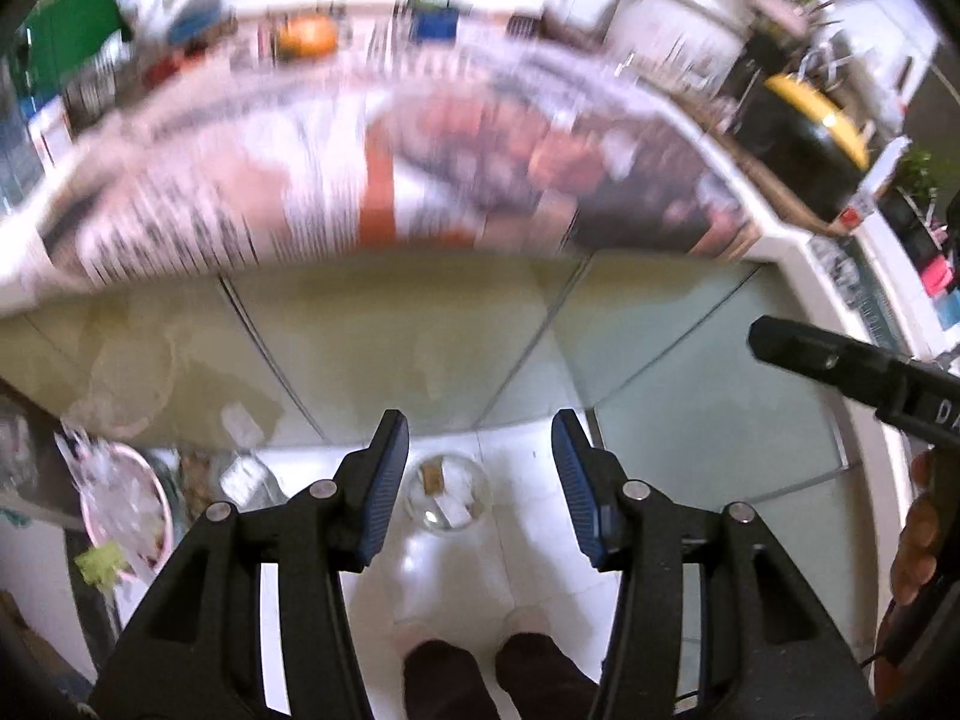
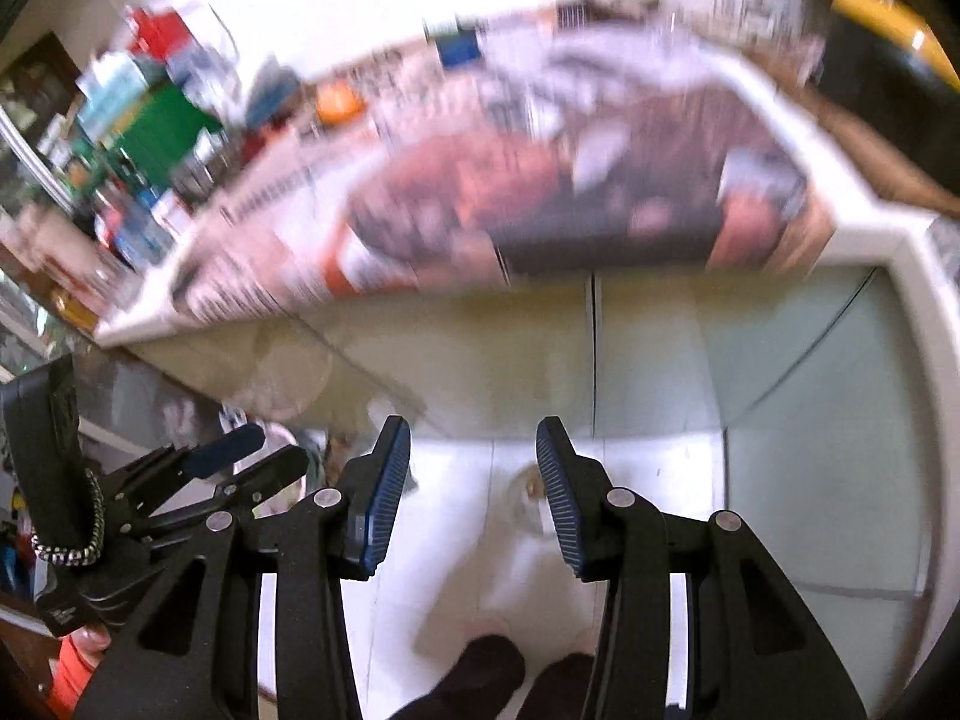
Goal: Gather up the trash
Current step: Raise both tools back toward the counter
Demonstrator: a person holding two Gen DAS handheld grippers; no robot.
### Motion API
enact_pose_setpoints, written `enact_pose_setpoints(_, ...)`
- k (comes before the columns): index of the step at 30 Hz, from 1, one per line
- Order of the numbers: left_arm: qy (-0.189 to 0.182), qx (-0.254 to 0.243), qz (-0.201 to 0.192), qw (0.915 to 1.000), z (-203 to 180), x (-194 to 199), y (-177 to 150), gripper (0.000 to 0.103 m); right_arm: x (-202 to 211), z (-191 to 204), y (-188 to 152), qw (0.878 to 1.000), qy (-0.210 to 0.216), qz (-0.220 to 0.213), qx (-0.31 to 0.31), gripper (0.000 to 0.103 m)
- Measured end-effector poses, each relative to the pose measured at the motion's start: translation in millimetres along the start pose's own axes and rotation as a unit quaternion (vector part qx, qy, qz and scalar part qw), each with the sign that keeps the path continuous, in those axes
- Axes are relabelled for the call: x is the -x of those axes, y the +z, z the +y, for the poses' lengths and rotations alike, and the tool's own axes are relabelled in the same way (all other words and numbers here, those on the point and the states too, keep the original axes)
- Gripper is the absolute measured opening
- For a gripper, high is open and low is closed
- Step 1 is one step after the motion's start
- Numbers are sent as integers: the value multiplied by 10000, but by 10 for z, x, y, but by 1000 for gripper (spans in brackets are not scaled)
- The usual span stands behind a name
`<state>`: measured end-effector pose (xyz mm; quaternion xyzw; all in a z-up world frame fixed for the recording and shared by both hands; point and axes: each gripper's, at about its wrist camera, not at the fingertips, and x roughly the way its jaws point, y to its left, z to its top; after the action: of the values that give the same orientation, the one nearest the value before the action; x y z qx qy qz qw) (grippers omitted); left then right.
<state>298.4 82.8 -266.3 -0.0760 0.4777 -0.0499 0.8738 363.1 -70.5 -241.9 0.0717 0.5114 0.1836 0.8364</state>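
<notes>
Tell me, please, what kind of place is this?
Probably a home kitchen or dining corner: a white counter covered with newspaper, crowded with jars and boxes, glass cabinet doors beneath, and a white tiled floor.

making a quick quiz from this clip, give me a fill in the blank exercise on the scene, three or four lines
1. The clear round glass bowl holding scraps stands on the white tiled ____.
2. Between the blue-padded fingers of the left gripper there is ____.
3. The printed newspaper lies spread over the white ____.
4. The black pot at the counter's end has a rim coloured ____.

Missing words: floor; nothing; counter; yellow
</notes>
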Motion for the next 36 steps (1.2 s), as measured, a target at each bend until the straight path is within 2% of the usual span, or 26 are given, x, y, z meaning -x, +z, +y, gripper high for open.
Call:
enact_pose_setpoints(6,-162,-131,-731,9971,55,863,322,56,729,348,177,9961,-232,-850,94,40)
enact_pose_setpoints(10,44,-342,-1241,9917,130,1344,428,61,1090,493,249,9897,-338,-1380,154,40)
enact_pose_setpoints(12,198,-342,-1467,9884,182,1512,469,73,1233,566,281,9853,-378,-1654,199,40)
enact_pose_setpoints(15,342,-270,-1617,9859,249,1644,554,85,1383,588,340,9797,-482,-1935,225,44)
enact_pose_setpoints(19,312,-102,-1777,9835,333,1658,707,90,1437,498,482,9766,-695,-2023,199,50)
enact_pose_setpoints(20,308,-73,-1785,9834,353,1639,753,90,1411,460,527,9771,-710,-2001,162,54)
enact_pose_setpoints(25,502,59,-1783,9827,426,1449,1061,90,1273,280,770,9785,-650,-1956,55,55)
enact_pose_setpoints(31,743,319,-1711,9819,409,1139,1570,90,1011,18,1251,9825,-494,-1784,187,55)
enact_pose_setpoints(36,979,502,-1731,9787,342,928,2034,90,849,-122,1731,9839,-360,-1647,598,56)
